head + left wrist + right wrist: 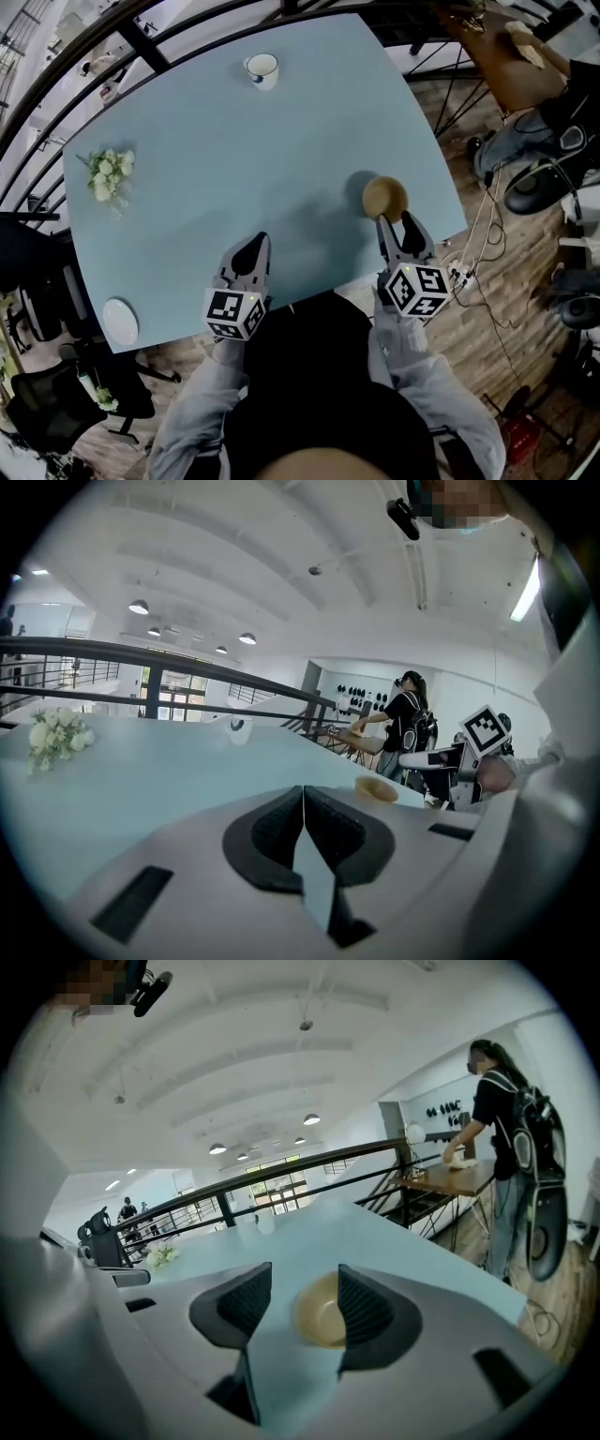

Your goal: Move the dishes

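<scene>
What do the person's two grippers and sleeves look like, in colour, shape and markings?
Both the left gripper and the right gripper have light grey, tapering bodies with black ribbed pads on the jaws. Each carries a white cube with black square markers at its rear. The person wears light grey sleeves and a dark top.

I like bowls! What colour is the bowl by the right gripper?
Tan, like light wood; the bowl shows best in the head view.

Cup (262,69), bowl (385,197), plate (120,322), bouquet (109,174) — one each
</scene>
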`<state>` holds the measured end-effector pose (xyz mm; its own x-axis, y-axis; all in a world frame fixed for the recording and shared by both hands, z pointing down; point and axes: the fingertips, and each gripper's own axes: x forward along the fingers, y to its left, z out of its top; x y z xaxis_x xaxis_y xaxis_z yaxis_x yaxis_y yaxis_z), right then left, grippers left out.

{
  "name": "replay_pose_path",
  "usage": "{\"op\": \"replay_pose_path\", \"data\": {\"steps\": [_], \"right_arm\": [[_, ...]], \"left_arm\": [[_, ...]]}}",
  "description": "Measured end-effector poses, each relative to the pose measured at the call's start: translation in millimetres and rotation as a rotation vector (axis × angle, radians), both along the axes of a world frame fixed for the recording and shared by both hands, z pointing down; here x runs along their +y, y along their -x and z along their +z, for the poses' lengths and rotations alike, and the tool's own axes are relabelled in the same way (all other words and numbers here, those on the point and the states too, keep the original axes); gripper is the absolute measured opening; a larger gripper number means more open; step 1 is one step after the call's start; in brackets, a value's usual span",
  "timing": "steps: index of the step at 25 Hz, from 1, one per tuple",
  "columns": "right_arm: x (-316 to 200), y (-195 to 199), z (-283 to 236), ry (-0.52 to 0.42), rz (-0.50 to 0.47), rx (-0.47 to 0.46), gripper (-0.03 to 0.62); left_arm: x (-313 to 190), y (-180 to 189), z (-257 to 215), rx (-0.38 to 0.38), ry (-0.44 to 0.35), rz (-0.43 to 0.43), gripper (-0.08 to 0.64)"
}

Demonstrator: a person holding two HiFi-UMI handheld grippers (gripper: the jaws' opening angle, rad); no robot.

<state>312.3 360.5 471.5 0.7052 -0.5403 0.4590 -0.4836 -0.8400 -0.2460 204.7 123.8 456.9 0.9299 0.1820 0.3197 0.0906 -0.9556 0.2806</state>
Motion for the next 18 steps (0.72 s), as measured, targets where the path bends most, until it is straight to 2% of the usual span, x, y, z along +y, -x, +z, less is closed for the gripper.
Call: {"op": "replay_pose_path", "data": {"steps": [8, 11, 18], "right_arm": [[39.7, -32.9, 40.7, 0.048, 0.032, -0.067, 0.219], [44.5, -42.8, 60.0, 0.051, 0.062, -0.104, 0.219], [46.1, -56.9, 92.8, 0.073, 0.068, -0.173, 0.235]], "left_arm": [[22.8, -14.8, 23.4, -0.06, 0.005, -0.04, 0.017], [20.4, -13.5, 33.8, -0.093, 0.003, -0.06, 0.018], [18.5, -9.9, 50.6, -0.145, 0.001, -0.102, 0.018]]}}
